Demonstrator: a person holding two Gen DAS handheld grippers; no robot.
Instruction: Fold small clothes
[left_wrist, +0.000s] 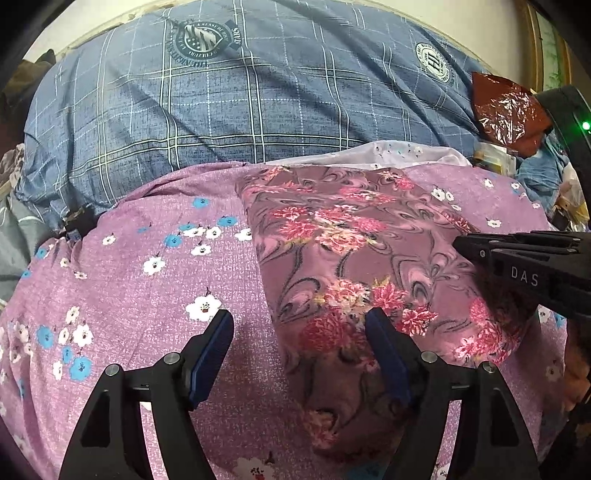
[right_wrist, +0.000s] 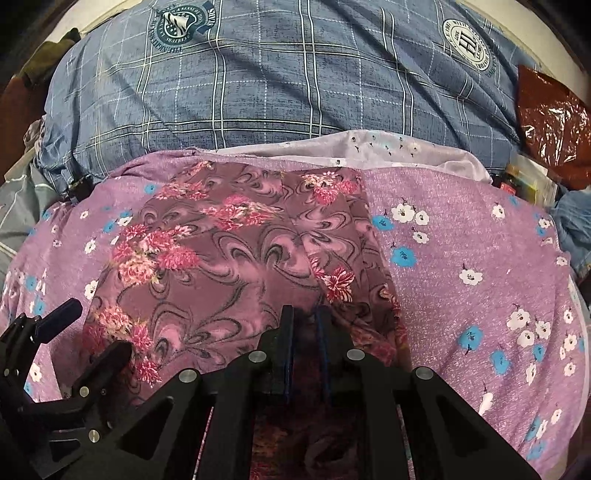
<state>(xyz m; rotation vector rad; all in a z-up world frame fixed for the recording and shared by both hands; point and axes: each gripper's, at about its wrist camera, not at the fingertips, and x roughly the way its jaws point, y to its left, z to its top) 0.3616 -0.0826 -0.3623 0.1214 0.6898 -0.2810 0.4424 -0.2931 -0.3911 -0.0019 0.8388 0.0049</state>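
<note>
Left wrist view: saw the left gripper (left_wrist: 299, 328) with jaws apart, straddling the near left edge of the floral garment (left_wrist: 369, 266), spread on a purple flowered bedsheet (left_wrist: 147, 295) below a blue plaid pillow (left_wrist: 221, 110); right gripper (left_wrist: 517, 266) entering from the right. Right wrist view: showed the right gripper (right_wrist: 304, 321) with jaws nearly together, pinching the garment (right_wrist: 221, 258) at its near hem. Judged thin, soft, light, limp; best taken at corners or hems. No containers seen.
</note>
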